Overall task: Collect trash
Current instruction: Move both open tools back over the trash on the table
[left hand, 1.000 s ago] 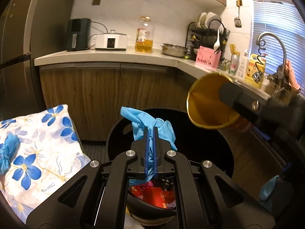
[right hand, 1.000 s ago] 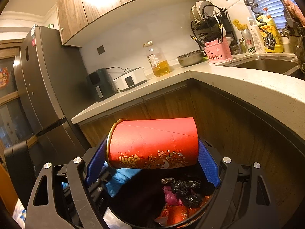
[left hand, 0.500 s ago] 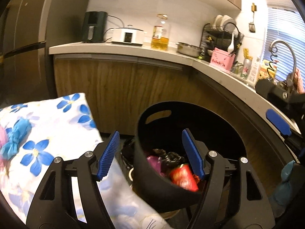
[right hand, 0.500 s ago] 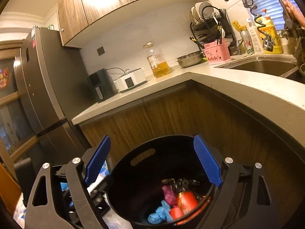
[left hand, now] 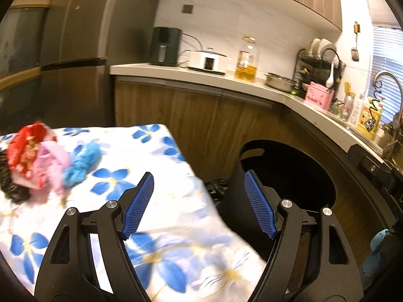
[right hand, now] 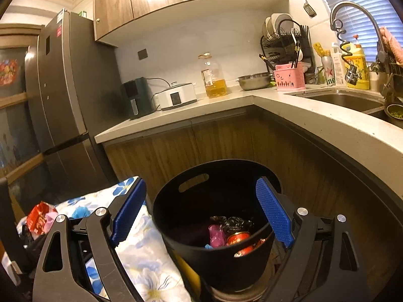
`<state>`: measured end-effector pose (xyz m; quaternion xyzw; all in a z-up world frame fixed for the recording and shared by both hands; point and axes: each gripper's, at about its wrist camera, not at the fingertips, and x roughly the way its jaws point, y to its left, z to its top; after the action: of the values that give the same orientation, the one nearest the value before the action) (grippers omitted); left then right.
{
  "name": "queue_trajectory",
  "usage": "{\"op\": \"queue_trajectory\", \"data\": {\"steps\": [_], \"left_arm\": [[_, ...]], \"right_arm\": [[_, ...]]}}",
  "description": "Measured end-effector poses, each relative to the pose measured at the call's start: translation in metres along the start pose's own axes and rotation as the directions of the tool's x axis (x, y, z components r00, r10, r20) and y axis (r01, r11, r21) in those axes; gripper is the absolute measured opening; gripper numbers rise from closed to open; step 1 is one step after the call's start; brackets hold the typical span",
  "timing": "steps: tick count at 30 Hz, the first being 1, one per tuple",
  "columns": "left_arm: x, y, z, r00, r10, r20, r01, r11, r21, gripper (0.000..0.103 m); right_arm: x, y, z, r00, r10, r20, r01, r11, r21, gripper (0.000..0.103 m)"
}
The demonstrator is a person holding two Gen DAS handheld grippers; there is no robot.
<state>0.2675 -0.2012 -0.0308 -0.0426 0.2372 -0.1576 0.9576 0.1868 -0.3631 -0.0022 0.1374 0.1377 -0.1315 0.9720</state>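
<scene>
- While your left gripper (left hand: 196, 203) hangs released and empty over the floral cloth (left hand: 163, 156), a red wrapper (left hand: 25, 146), pink scrap (left hand: 50, 166) and blue glove (left hand: 80, 163) lie bunched on that cloth, well to its left.
- Your right gripper (right hand: 201, 214) is spread wide, holding nothing, above the black bin (right hand: 214, 259).
- Inside the bin sit a red cup (right hand: 238, 237), pink scrap and black bag (right hand: 234, 222).

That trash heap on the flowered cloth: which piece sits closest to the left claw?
The crumpled blue glove. It lies on the heap's right edge, nearest the open left claw; the pink wrapper and red packet sit farther left.
</scene>
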Motion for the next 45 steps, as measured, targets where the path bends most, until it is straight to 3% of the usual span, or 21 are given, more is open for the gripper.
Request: {"op": "queue_trajectory", "data": {"steps": [14, 25, 37, 45], "left_arm": [[-0.069, 0.06, -0.015, 0.991, 0.122, 0.046, -0.119, 0.991, -0.065, 0.073], [-0.103, 0.125, -0.026, 0.964, 0.257, 0.063, -0.248, 0.961, -0.118, 0.073], [-0.123, 0.206, -0.037, 0.918, 0.394, 0.044, -0.377, 0.901, -0.215, 0.073], [-0.127, 0.246, -0.04, 0.883, 0.469, 0.026, -0.45, 0.859, -0.246, 0.073]], "right_arm": [[-0.042, 0.047, -0.023, 0.998, 0.059, 0.008, -0.059, 0.997, -0.058, 0.086], [-0.045, 0.102, -0.047, 0.984, 0.174, -0.022, -0.175, 0.981, -0.085, 0.086], [-0.026, 0.177, -0.075, 0.944, 0.312, -0.102, -0.325, 0.934, -0.149, 0.086], [-0.005, 0.237, -0.097, 0.891, 0.425, -0.159, -0.451, 0.87, -0.198, 0.083]]}}
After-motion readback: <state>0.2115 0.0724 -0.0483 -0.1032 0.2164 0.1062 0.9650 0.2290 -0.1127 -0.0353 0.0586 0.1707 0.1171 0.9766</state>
